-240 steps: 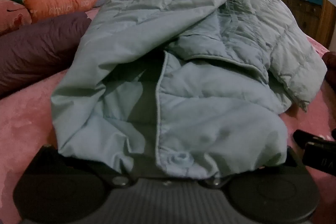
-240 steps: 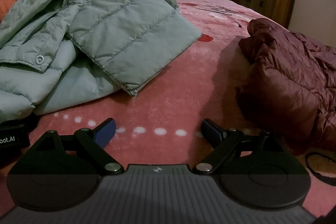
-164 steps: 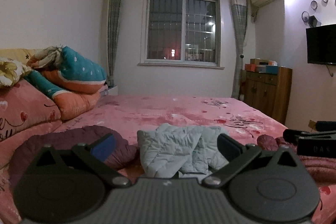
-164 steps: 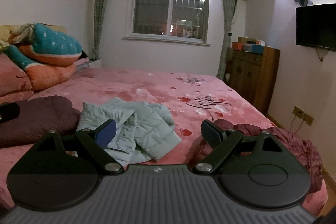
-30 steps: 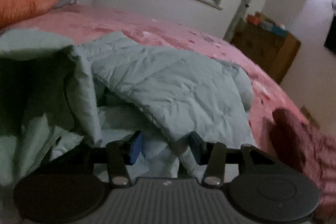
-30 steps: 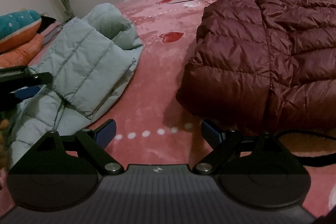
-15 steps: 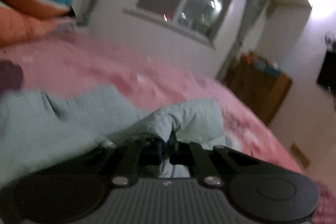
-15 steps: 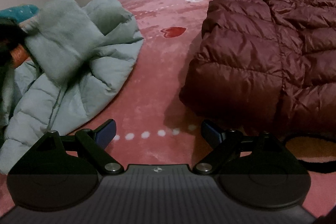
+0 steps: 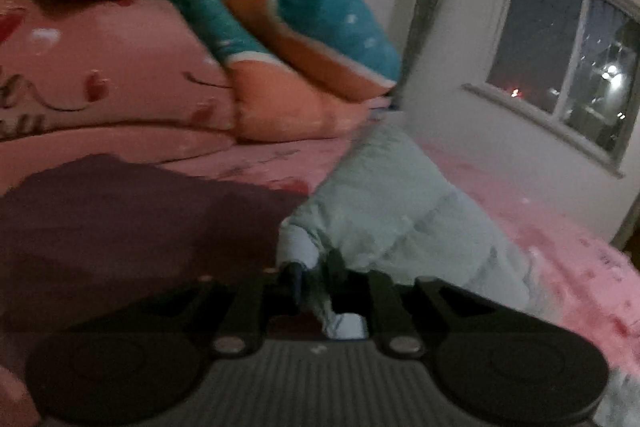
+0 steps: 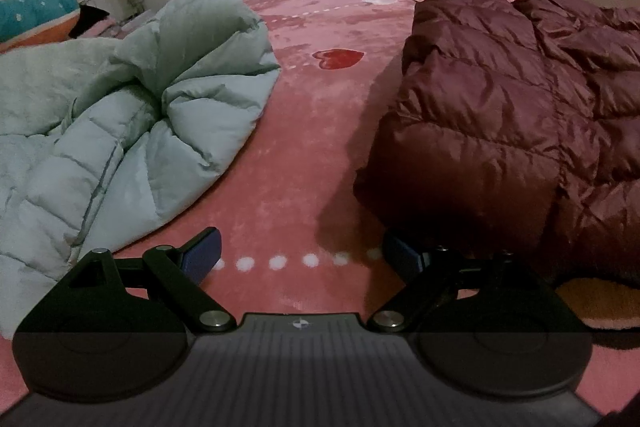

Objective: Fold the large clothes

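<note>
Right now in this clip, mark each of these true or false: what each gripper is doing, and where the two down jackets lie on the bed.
1. The left gripper is shut on the light green jacket. True.
2. The right gripper grips the maroon jacket. False: it is open and holds nothing; the maroon jacket lies just beyond its right finger.
3. In the right wrist view, the light green jacket lies to the left and the maroon jacket to the right, with bare pink bedspread between them. True.
4. The maroon jacket is piled on top of the light green jacket. False: they lie apart.
5. Teal-and-orange pillows are stacked near the wall. True.
</note>
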